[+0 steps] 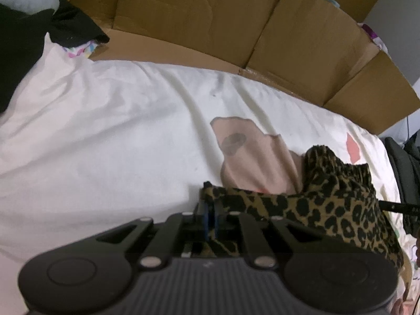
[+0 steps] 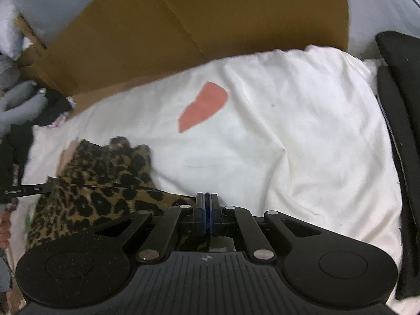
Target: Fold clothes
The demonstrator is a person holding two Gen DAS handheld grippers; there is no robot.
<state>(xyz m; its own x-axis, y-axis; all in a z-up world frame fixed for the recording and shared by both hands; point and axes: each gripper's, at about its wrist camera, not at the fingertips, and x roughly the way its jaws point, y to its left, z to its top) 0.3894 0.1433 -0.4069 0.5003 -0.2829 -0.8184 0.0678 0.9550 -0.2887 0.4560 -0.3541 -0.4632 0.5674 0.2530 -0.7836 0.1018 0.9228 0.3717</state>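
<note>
Leopard-print fabric garment point(image 1: 328, 204) hangs stretched between left gripper point(image 1: 210, 210) and right gripper point(image 2: 207, 204), both clamped on its edge above the white bedsheet point(image 2: 288, 144); folding looks midway, unfinished.

Bunched leopard-print garment point(image 1: 336, 204) above bedsheet

The left tool point(image 1: 210, 204) has its two blue-padded fingers point(image 1: 206, 216) pressed together, pinching an edge of the leopard-print garment point(image 1: 328, 204) between them. The right tool point(image 2: 207, 199) is likewise clamped, its blue pads point(image 2: 202, 218) nearly touching with a thin dark sliver of the same garment caught between. Both tools point forward toward the far side of the bed, fingers level and low. From the right wrist view, a thin black part of the left tool shows at the left edge.
</note>
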